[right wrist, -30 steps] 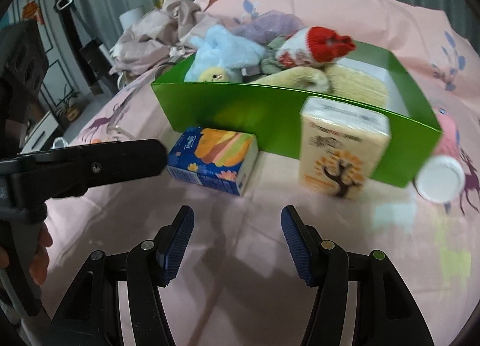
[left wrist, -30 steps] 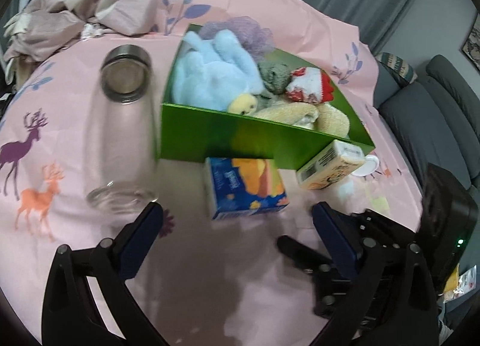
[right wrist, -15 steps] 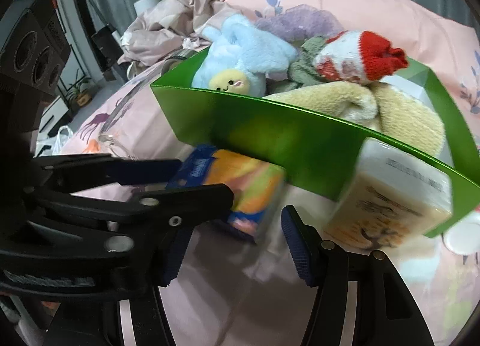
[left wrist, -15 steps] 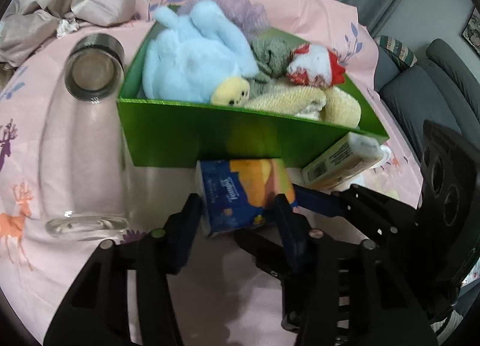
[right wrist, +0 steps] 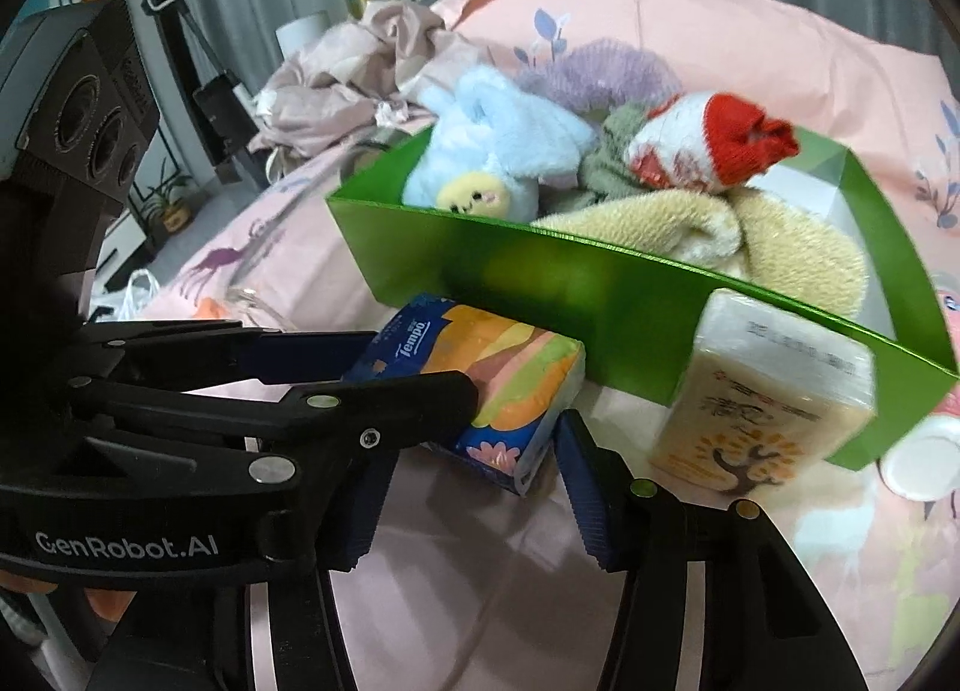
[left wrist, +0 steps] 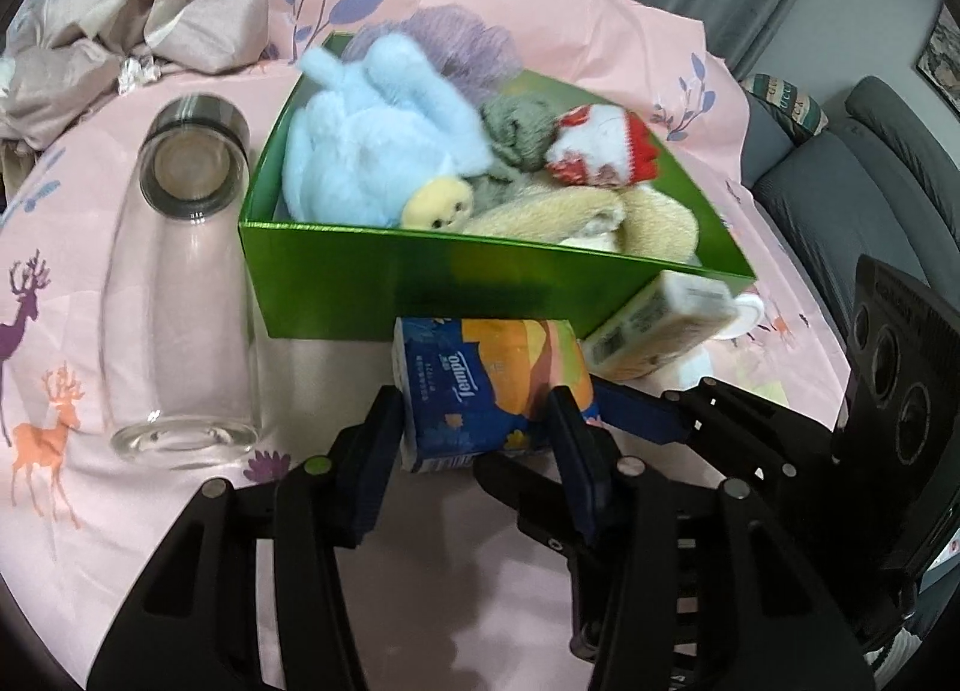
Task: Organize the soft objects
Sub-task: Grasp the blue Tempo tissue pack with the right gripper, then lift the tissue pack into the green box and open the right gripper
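Note:
A green box holds a blue plush, a purple fluffy item, a grey knit, a red-and-white sock and a beige towel. A blue Tempo tissue pack lies in front of the box. My left gripper is shut on the tissue pack, its fingers on both sides. My right gripper is open just below the pack. A beige tissue pack leans on the box.
A clear glass bottle lies left of the box on the pink tablecloth. Crumpled beige cloth sits at the back. A white cap lies right of the box. A grey sofa stands beyond the table.
My left gripper moved forward and closed around the blue tissue pack. My right gripper came in closer beside it and stayed open.

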A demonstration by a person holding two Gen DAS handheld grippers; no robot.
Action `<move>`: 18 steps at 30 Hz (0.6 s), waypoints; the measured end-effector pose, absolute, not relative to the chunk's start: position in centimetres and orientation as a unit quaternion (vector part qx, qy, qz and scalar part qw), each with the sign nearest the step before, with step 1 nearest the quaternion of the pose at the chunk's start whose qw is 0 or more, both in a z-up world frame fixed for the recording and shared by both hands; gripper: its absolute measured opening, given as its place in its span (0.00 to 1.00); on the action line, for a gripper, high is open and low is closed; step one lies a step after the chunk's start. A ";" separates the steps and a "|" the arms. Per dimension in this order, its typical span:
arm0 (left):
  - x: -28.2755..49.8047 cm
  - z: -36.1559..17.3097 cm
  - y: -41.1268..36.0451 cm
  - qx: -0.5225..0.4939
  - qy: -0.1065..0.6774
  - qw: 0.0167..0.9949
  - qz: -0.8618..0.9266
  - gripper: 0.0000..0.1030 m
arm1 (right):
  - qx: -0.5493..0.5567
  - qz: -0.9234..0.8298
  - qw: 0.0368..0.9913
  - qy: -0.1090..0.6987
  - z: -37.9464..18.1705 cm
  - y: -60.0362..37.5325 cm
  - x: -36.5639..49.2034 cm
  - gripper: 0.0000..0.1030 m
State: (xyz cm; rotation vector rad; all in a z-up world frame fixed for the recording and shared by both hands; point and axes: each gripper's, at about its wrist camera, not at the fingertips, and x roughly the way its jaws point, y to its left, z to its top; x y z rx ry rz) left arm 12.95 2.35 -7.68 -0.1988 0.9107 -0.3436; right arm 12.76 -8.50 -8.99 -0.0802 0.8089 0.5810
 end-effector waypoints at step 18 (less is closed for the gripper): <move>7.6 -2.5 -1.1 -0.051 0.375 0.906 -0.188 0.46 | -0.006 0.267 0.906 0.329 -3.9 -13.0 6.7 0.54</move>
